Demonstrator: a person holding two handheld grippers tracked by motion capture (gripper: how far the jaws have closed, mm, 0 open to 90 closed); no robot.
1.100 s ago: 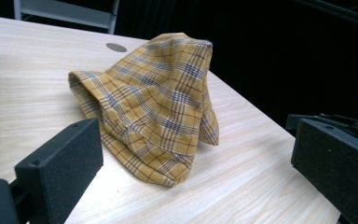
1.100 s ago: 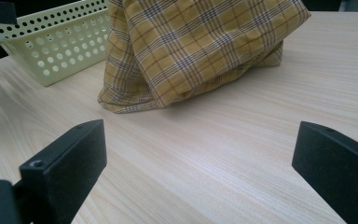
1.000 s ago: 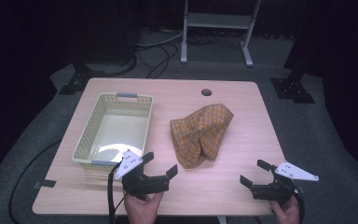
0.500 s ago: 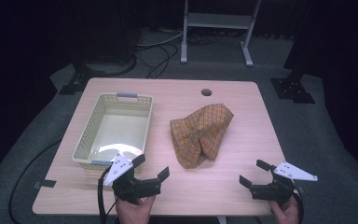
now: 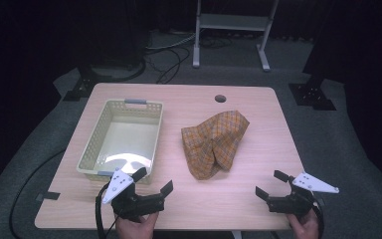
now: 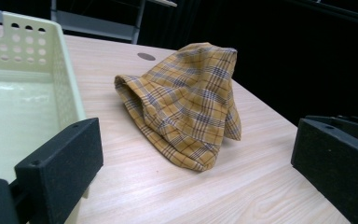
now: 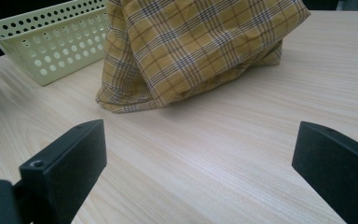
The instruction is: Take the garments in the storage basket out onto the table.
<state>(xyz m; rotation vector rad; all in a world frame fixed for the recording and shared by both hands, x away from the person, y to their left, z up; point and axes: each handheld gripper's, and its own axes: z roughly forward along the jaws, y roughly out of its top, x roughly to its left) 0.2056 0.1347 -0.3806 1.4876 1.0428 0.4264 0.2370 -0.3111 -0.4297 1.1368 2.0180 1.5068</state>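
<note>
Plaid cloth [image 5: 215,142] lies crumpled in a heap near the middle of the desk [image 5: 258,104], untouched. At its 9 o'clock sits a pale green basket [image 5: 95,144]. The left gripper [image 5: 152,180] hovers at the cloth's 7 o'clock by the basket's near corner, jaws apart. The right gripper [image 5: 268,185] is at the cloth's 5 o'clock, jaws likewise apart and holding nothing.

You're working in a dark lab: black curtains [image 5: 40,40], floor cables [image 5: 169,55], a stand [image 5: 231,30] surrounding the table [image 5: 258,119].
</note>
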